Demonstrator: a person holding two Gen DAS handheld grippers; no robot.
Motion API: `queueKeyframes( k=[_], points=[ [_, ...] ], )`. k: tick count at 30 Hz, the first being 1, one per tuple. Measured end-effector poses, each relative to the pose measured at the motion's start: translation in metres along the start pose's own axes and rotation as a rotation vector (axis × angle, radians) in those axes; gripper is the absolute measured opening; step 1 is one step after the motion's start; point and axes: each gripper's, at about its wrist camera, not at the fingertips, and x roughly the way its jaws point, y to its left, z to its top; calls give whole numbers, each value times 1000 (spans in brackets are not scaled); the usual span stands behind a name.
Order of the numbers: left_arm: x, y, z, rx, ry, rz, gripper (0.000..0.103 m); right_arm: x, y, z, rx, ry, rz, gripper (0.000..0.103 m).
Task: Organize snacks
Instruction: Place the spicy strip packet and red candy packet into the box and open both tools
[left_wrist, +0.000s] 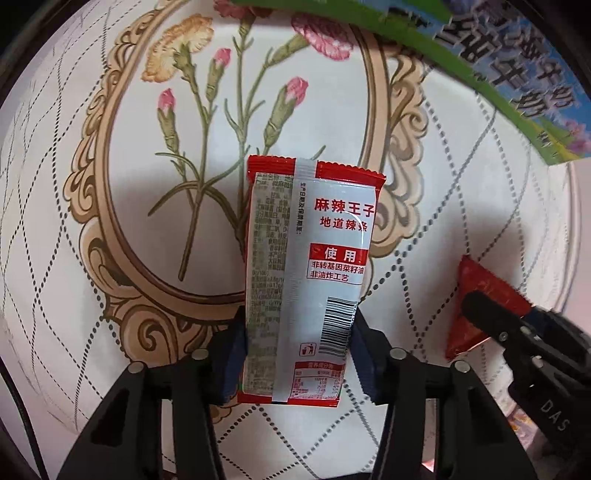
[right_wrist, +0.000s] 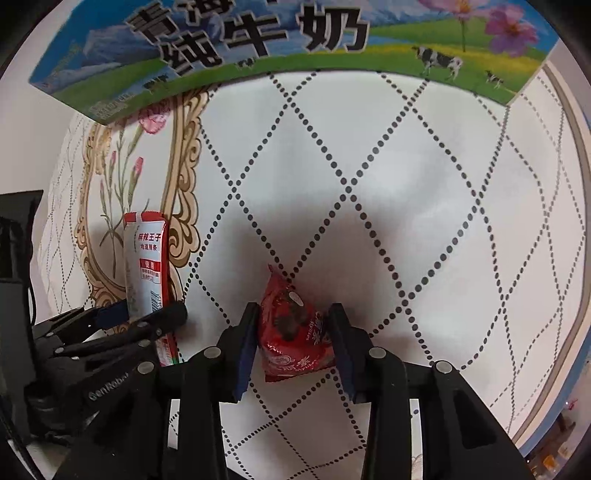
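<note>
My left gripper (left_wrist: 295, 354) is shut on a long white and red spicy-strip packet (left_wrist: 306, 266), held by its lower end with the printed back facing the camera. The packet also shows in the right wrist view (right_wrist: 146, 273), with the left gripper (right_wrist: 144, 317) around it. My right gripper (right_wrist: 293, 332) is shut on a small red triangular snack packet (right_wrist: 295, 332), held just above the tablecloth. That red packet (left_wrist: 480, 302) and the right gripper (left_wrist: 476, 304) show at the right of the left wrist view.
A milk carton box with green, blue and cow print (right_wrist: 280, 44) stands at the far side, also seen at top right of the left wrist view (left_wrist: 498, 62). The white quilted tablecloth (right_wrist: 406, 184) bears a flower print in an ornate frame (left_wrist: 236, 110).
</note>
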Motion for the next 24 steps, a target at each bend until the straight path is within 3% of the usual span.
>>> queueKeyframes(
  k=[8,14,19,24],
  points=[
    [-45,-12,-2,-1,-41,-96,46,-48,-5,-7,56,-76,124,35],
    [-106,-53,22,61,-127,-202,46,-113,-20,12,65,-186,191,35],
    [-156,-99,72,133,-193,-273,46,-178,-36,48,58,-318,205,35],
    [-167,-134,133,197,-235,-207,46,-215,-58,106,51,-417,142,35]
  ],
)
